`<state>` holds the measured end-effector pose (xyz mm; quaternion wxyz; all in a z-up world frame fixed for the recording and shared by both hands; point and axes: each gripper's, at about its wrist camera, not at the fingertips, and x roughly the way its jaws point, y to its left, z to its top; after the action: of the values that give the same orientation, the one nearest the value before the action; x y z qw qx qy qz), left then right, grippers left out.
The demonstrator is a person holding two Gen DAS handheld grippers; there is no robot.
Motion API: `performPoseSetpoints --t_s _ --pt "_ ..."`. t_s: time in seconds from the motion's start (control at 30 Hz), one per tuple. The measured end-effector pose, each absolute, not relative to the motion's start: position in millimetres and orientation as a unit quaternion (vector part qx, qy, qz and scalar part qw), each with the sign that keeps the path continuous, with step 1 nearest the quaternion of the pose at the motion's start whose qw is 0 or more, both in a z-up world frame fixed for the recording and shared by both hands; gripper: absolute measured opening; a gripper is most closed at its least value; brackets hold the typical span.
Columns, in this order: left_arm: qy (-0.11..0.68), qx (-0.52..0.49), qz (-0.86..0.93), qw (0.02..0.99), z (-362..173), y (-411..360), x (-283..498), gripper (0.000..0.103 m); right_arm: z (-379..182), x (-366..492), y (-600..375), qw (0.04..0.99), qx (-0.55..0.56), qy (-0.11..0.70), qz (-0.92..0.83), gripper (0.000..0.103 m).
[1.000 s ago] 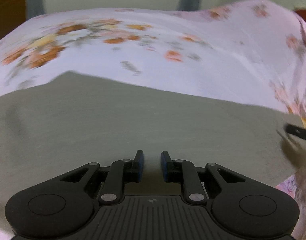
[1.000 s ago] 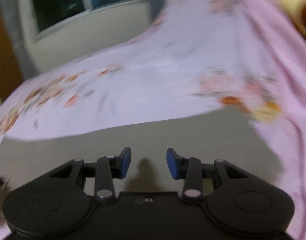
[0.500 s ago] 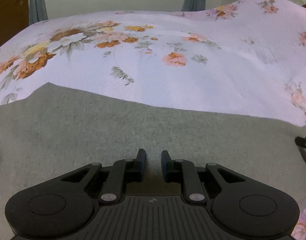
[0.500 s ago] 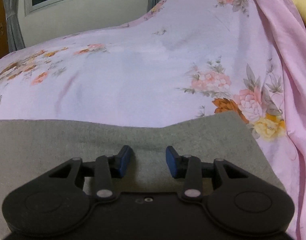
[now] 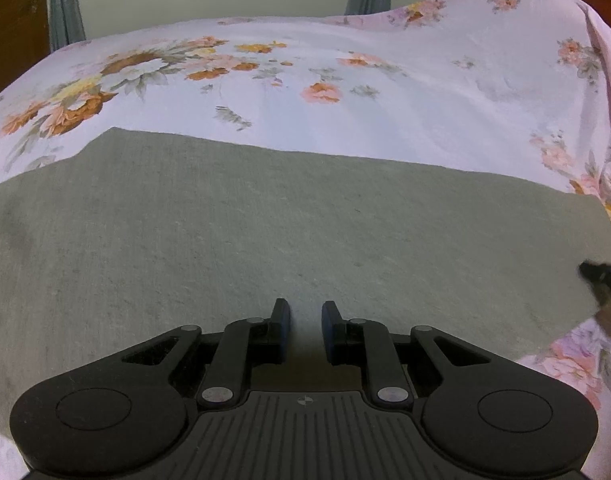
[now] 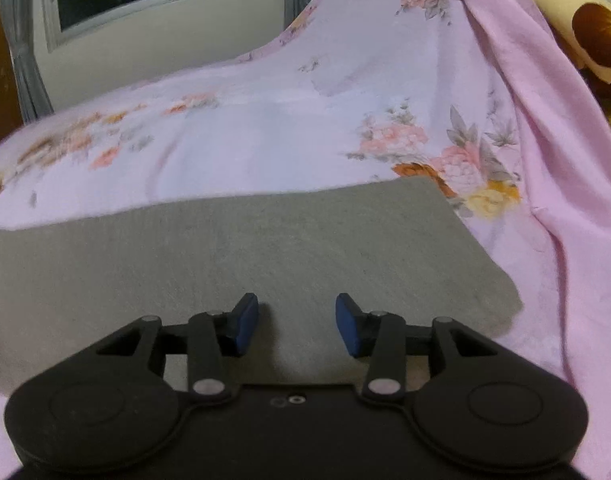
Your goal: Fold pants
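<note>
Pants (image 5: 289,232), grey and flat on the floral sheet (image 5: 345,92), lie right under both tools. Left gripper (image 5: 305,322) is pinched nearly closed on the near fabric edge; right gripper (image 6: 297,322) is opening, cloth between its pads but unpressed. Best to release both sides evenly so the fold lies square. The near hem is hidden behind the gripper bodies; layers can't be counted.

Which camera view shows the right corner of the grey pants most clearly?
The right wrist view: the grey pants end there in a full, visible corner on the pink floral sheet. The left wrist view shows that side only at its frame edge.
</note>
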<state>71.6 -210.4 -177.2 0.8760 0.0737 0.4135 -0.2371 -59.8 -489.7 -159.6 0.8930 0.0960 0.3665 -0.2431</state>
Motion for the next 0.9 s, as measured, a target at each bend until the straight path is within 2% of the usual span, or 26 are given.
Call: performPoseSetpoints --t_s 0.27,0.47,0.63,0.7,0.77,0.87,0.9 --pt "0.422 0.068 -0.278 0.861 -166.2 -242.5 55.8 0.018 -143.6 -98.4 -511.3 0.880 0.182 0.341 -0.275 0.043" --pt "0.428 0.069 -0.299 0.850 -165.2 -272.5 45.0 0.018 -151.9 -124.3 -538.6 0.857 0.258 0.335 -0.294 0.045" --pt "0.430 0.077 -0.306 0.846 -165.9 -299.0 43.1 0.018 -161.1 -129.5 -561.4 0.839 0.354 0.297 -0.287 0.046" --pt "0.430 0.083 -0.301 0.847 -169.4 -306.7 44.7 0.018 -165.3 -129.3 -569.9 0.832 0.387 0.276 -0.286 0.042" --pt "0.432 0.090 -0.295 0.848 -174.1 -311.6 46.9 0.018 -170.7 -128.4 -576.8 0.829 0.414 0.252 -0.279 0.028" --pt "0.432 0.095 -0.286 0.850 -178.9 -316.4 48.4 0.018 -175.6 -128.6 -579.8 0.830 0.446 0.210 -0.262 0.019" --pt "0.432 0.095 -0.284 0.851 -180.0 -317.7 49.3 0.018 -176.3 -126.7 -579.0 0.833 0.441 0.212 -0.260 0.019"
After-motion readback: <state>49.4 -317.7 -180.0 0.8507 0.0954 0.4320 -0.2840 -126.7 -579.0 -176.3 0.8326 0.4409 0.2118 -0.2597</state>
